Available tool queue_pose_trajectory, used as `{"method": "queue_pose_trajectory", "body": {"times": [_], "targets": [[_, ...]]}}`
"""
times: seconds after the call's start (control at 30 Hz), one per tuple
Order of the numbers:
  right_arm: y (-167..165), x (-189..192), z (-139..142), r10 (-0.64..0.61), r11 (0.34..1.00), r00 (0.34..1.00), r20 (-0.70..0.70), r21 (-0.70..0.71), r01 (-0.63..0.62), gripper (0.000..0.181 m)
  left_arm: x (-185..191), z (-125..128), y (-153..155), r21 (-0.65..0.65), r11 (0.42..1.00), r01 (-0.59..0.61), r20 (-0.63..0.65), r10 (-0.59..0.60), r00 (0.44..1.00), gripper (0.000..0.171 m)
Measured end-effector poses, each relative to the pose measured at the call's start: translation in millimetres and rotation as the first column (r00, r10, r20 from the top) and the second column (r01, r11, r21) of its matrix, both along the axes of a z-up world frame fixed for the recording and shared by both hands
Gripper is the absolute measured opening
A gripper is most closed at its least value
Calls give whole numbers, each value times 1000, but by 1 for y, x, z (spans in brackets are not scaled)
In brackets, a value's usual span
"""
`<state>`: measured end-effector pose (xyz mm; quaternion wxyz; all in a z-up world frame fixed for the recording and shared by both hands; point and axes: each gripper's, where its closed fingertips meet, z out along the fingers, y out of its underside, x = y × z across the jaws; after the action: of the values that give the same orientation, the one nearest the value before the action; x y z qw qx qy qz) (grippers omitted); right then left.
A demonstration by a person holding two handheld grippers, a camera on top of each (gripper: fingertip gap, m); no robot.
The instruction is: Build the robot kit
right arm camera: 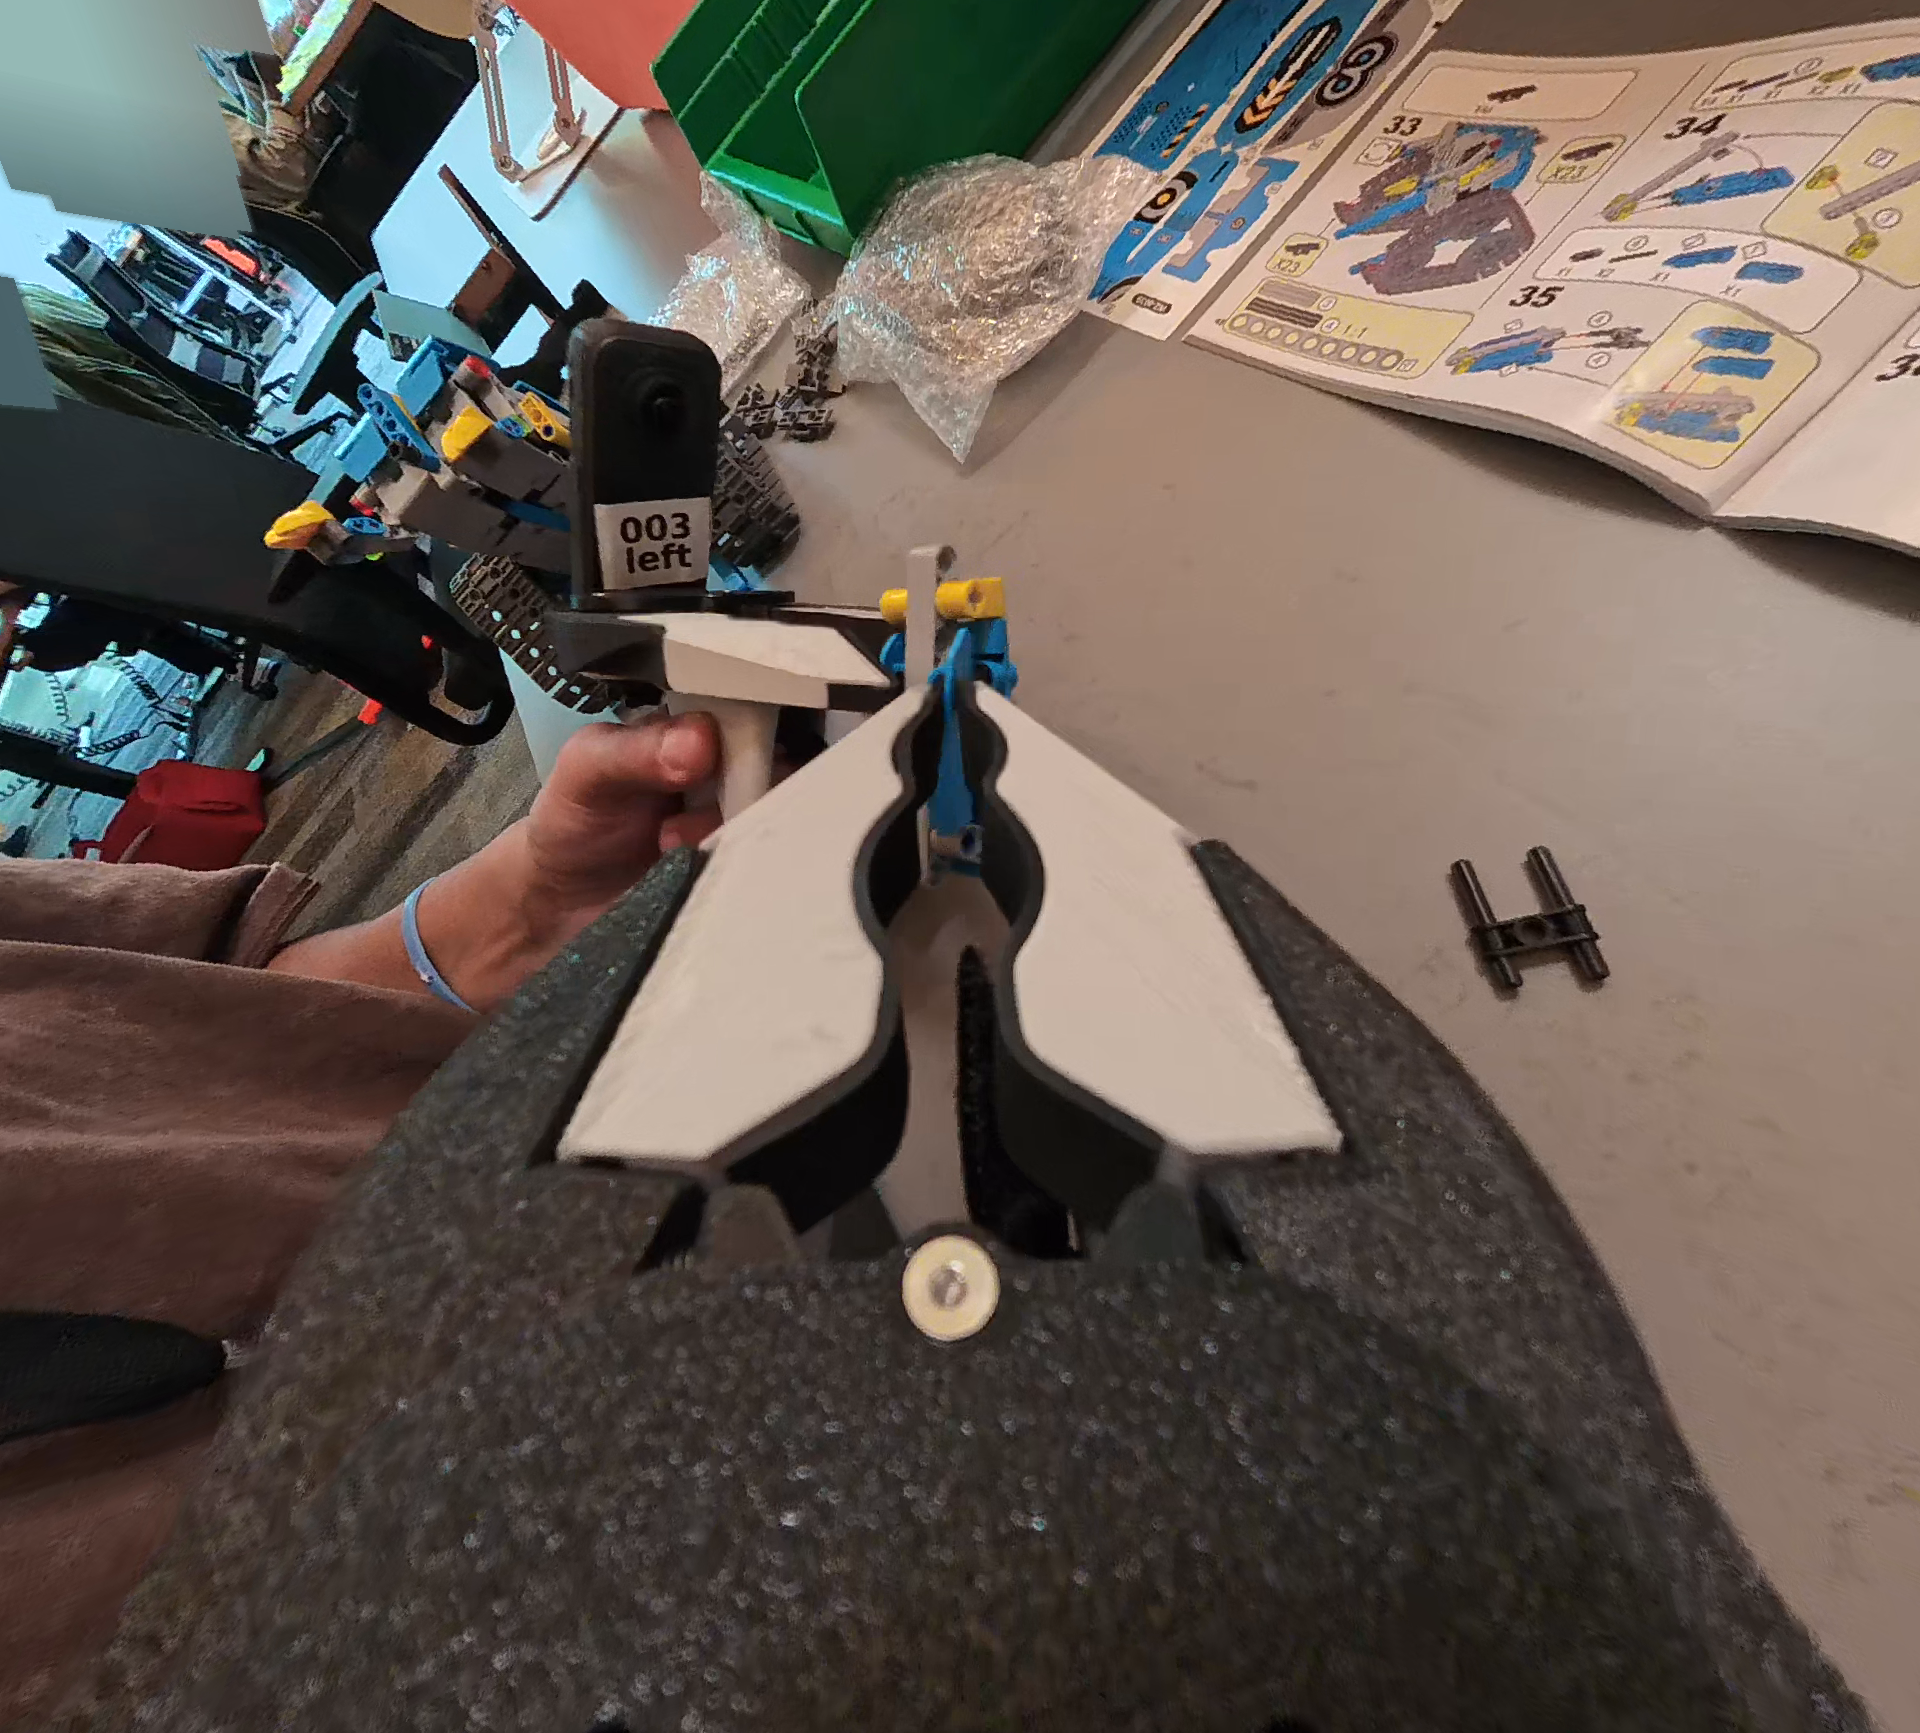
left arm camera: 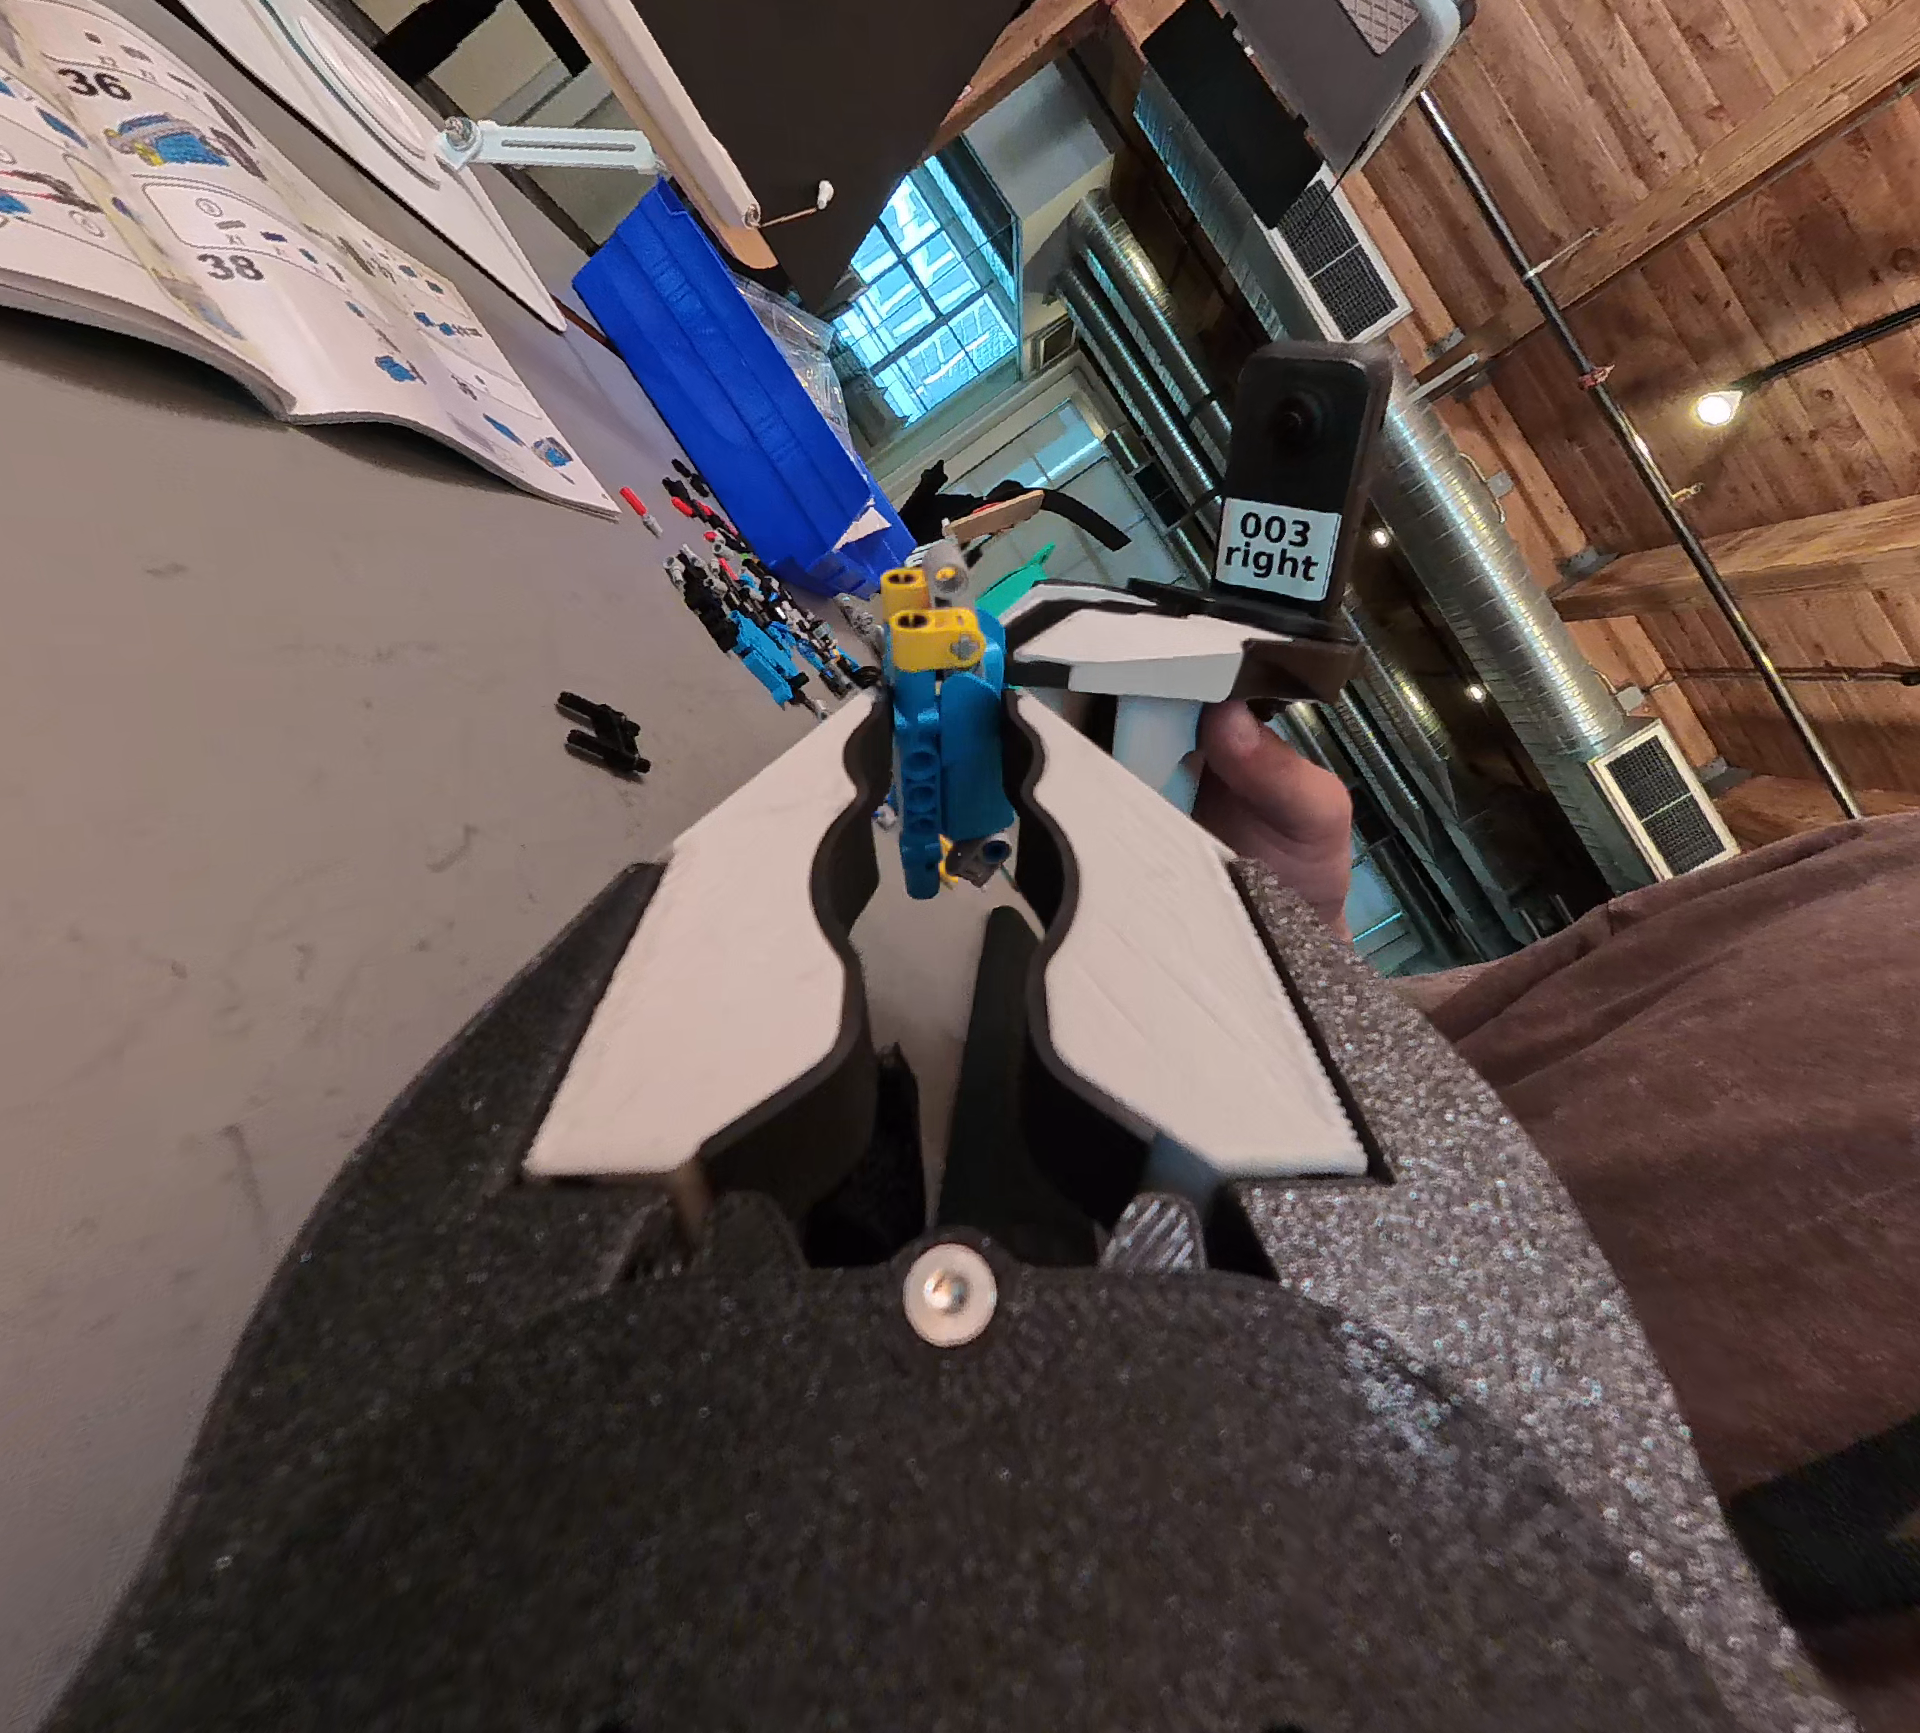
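Note:
A small blue beam assembly (left arm camera: 940, 764) with yellow connectors (left arm camera: 925, 634) and a grey pin on top is held in the air above the grey table (left arm camera: 260, 852). My left gripper (left arm camera: 943, 715) is shut on its blue body. My right gripper (left arm camera: 1016, 644) comes in from the right, and its tips meet the same assembly near the top. In the right wrist view my right gripper (right arm camera: 948, 698) is shut on the blue assembly (right arm camera: 961, 748). A grey beam (right arm camera: 923, 613) and a yellow connector (right arm camera: 971, 594) stick up past it. My left gripper (right arm camera: 883, 660) reaches in from the left.
A black H-shaped connector (right arm camera: 1532, 920) lies alone on the table. An open instruction booklet (right arm camera: 1610, 281), a sticker sheet (right arm camera: 1247, 125), a bubble-wrap bag (right arm camera: 966, 270), a green bin (right arm camera: 914, 21) and a partly built tracked model (right arm camera: 468, 478) stand farther off. A blue bin (left arm camera: 717, 374) and loose small parts (left arm camera: 748, 613) lie beyond. Both grippers' tips are close together, under 4 cm apart.

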<state>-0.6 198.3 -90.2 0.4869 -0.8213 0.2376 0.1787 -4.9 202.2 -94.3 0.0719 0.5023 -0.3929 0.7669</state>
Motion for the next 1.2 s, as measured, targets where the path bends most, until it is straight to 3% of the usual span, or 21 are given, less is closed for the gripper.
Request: {"method": "queue_pose_trajectory", "body": {"times": [0.23, 0.43, 0.6, 0.73, 0.9, 1.03, 1.13, 1.2], "targets": [[-3, 2, -4, 8, 995, 980, 198, -101, 13, 2, 0, -3, -3, 122, 992, -35, 24, 32, 999, 19], [-3, 0, -7, 55, 971, 896, 441, -234, 55, 2, 0, -6, -5, 224, 972, -63, 47, 54, 997, 19], [-4, -2, -6, 54, 978, 942, 331, -208, 17, 1, -2, -4, -5, 275, 958, -78, 79, 58, 995, 19], [-4, -3, -3, 37, 992, 978, 207, -129, -10, 1, -4, -1, -4, 223, 973, -54, 76, 38, 996, 19], [-3, -1, -4, 1, 986, 921, 389, -155, 64, 1, -3, 1, -2, 180, 983, -43, 69, 31, 997, 19], [-2, -1, -2, -76, 991, 958, 277, -86, 103, 0, -3, 0, -4, 206, 977, -58, 76, 43, 996, 19], [-3, -1, -8, -91, 978, 865, 494, -121, 172, 1, -3, -2, -8, 213, 976, -39, 67, 25, 997, 19], [-2, -1, -8, -92, 979, 864, 495, -115, 171, 1, -3, 0, -6, 209, 977, -51, 73, 36, 997, 19]]}}
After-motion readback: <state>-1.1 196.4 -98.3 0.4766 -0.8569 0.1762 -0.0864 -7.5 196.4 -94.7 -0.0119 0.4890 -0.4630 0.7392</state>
